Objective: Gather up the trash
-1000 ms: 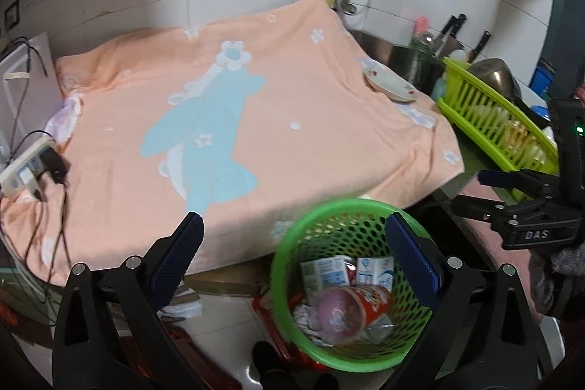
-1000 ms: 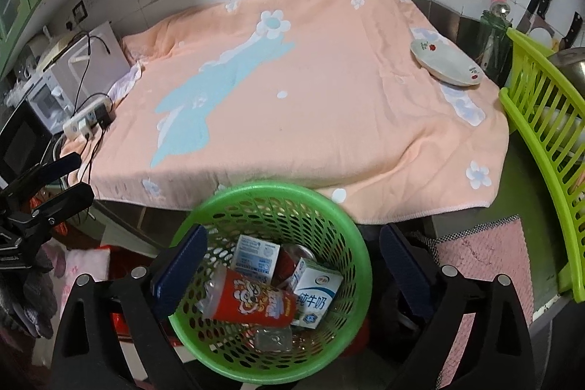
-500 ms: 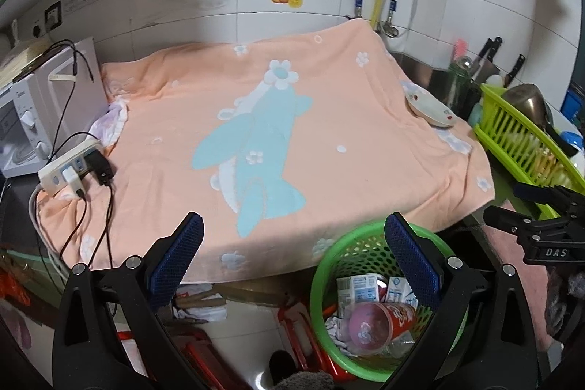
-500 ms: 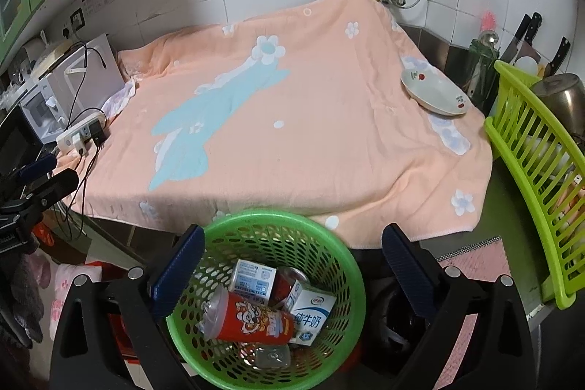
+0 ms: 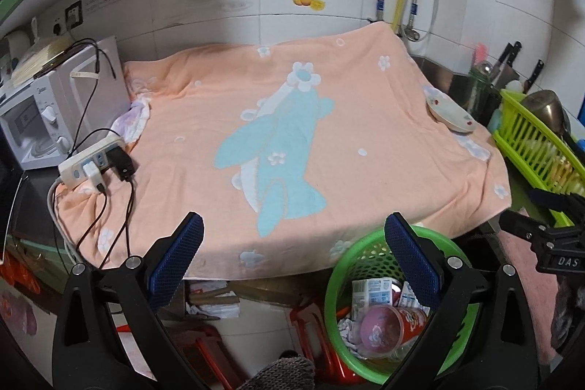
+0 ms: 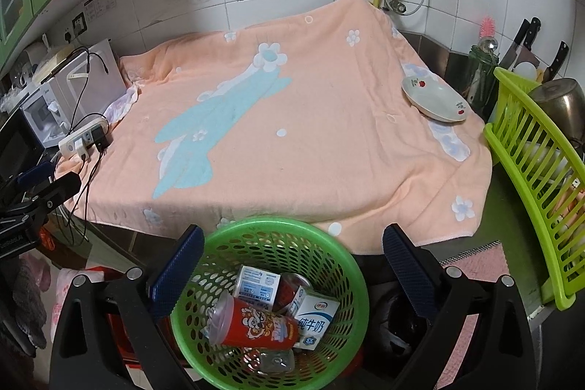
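A green mesh basket stands on the floor below the counter's front edge; it also shows in the left wrist view. It holds a red cup, two milk cartons, a can and clear plastic. My right gripper is open and empty above the basket. My left gripper is open and empty, to the basket's left and in front of the counter. The peach towel covers the counter, with no trash on it.
A white dish sits at the towel's right edge. A green dish rack stands to the right, with knives behind. A microwave and a power strip with cables sit at the left. Red stools are on the floor.
Both grippers have drawn back and up from the basket, so more of the counter and wall shows. Both stay open and empty.
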{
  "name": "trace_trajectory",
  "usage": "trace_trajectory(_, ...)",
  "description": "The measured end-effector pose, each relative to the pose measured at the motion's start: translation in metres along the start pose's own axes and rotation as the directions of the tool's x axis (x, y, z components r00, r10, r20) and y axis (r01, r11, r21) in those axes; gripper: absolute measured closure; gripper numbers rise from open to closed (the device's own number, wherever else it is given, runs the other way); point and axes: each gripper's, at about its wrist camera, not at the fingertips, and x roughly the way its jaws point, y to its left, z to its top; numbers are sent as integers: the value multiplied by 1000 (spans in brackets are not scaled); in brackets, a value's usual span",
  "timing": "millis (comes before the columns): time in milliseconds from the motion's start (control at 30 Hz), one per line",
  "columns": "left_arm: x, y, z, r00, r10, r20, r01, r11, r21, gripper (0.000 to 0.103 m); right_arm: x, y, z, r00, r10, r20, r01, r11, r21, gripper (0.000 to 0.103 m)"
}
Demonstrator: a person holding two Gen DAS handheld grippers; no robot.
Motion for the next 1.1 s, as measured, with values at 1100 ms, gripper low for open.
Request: trace_trajectory(1100, -15, 1, 0, 996, 49, 75, -49, 999, 8, 5, -5, 5, 3, 1000, 7, 26, -8, 1000, 14, 8)
